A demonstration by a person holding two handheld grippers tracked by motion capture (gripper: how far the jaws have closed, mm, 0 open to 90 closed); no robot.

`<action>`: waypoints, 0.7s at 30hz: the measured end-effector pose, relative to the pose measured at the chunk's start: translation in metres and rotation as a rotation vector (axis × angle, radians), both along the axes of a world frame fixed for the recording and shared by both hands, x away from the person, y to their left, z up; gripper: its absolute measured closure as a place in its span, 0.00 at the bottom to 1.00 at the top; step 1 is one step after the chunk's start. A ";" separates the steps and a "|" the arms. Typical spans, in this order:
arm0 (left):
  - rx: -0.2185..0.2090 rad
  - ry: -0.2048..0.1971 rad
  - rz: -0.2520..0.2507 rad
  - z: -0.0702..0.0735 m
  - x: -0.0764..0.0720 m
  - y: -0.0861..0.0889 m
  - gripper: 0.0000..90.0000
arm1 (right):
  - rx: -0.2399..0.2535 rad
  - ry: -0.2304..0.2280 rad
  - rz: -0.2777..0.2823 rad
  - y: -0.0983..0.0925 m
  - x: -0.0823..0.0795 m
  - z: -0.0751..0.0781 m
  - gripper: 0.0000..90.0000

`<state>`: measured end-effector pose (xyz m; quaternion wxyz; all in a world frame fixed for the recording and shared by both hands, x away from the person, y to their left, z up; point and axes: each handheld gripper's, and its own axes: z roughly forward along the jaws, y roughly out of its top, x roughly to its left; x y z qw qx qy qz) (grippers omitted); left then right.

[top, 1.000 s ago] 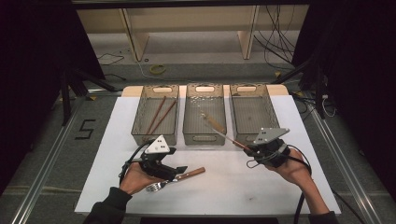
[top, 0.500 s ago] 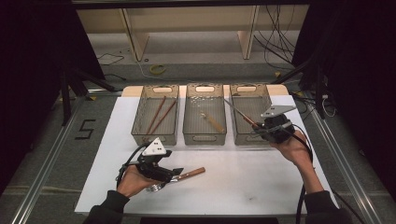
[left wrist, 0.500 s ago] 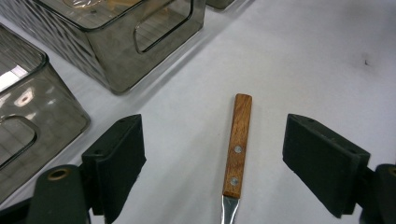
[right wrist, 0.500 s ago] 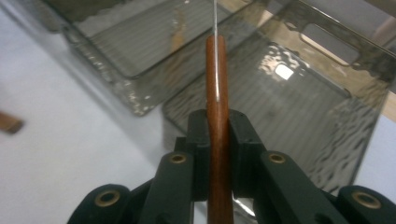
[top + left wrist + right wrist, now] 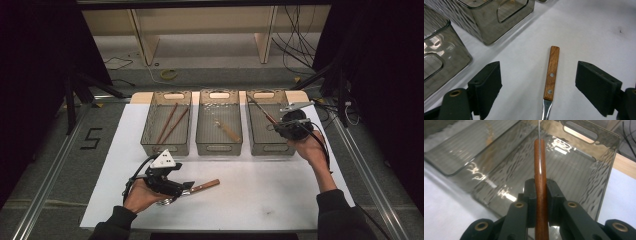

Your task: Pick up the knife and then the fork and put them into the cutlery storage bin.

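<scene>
Wooden knife handle (image 5: 540, 182) sits clamped between the right gripper's (image 5: 540, 192) closed fingers (image 5: 554, 195), over the right-hand bin (image 5: 584, 170).

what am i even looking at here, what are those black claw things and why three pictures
A person sits at a white table and holds a hand-operated clamp tool, a gripper, in each hand. One picture comes from a camera above the table; the other two come from small cameras riding on each gripper, looking along its black jaws.

Three clear bins stand in a row: the left bin holds chopsticks, the middle bin one wooden piece.

The right gripper is shut on a wooden-handled utensil, held over the right bin. The left gripper is open, its jaws either side of a wooden-handled fork lying on the table.
</scene>
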<state>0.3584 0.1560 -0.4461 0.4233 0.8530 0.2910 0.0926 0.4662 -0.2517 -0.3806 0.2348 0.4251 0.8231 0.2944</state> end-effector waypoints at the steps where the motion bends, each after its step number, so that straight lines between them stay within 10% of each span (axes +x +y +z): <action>1: -0.001 -0.001 0.002 -0.001 0.000 0.000 0.22 | -0.004 0.003 -0.009 0.001 0.002 0.000 0.90; 21: 0.010 0.018 -0.007 -0.004 0.000 0.001 0.23 | -0.049 0.086 -0.106 0.006 0.032 -0.019 0.90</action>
